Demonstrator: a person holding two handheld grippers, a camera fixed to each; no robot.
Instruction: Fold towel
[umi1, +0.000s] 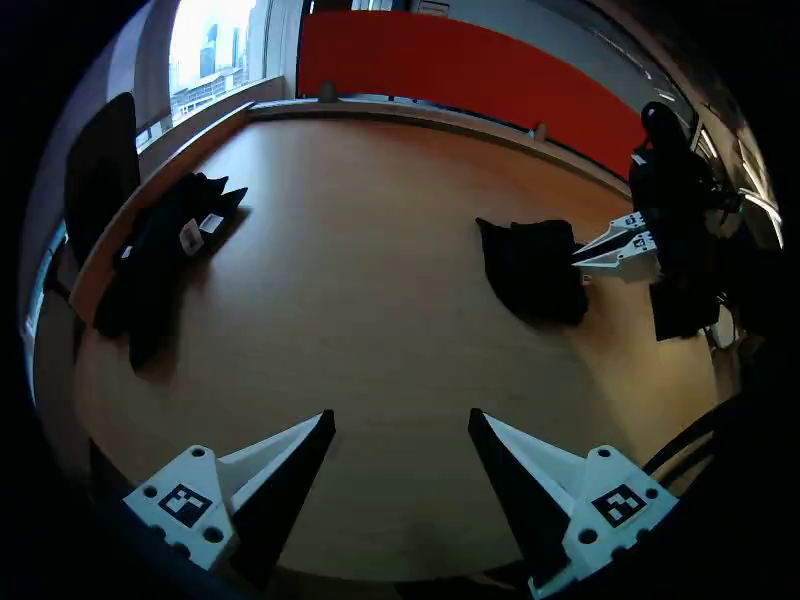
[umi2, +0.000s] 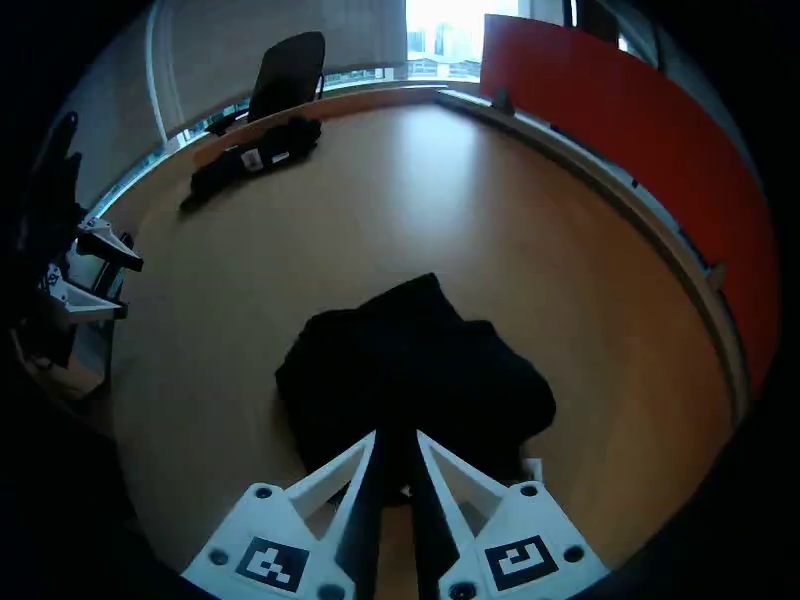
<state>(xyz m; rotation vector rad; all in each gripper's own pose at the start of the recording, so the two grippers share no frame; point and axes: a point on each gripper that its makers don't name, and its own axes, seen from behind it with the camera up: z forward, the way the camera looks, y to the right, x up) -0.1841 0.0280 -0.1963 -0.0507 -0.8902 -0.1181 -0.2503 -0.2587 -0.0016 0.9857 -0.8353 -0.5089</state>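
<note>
A crumpled black towel (umi2: 410, 370) lies on the wooden table (umi2: 480, 200), just ahead of my right gripper (umi2: 398, 437). That gripper's fingers are pressed close together on the towel's near edge. In the left gripper view the same towel (umi1: 530, 270) sits at the right, with the right gripper (umi1: 578, 262) pinching its edge from the right. My left gripper (umi1: 400, 415) stands open above bare table, far from the towel. It appears in the right gripper view as the left gripper (umi2: 130, 288), held off the table's edge.
A second heap of dark cloth (umi1: 165, 245) with a white tag lies near the table's far corner by the window. A black chair (umi2: 290, 60) stands behind it. A red partition (umi1: 470, 70) runs along the table's far side.
</note>
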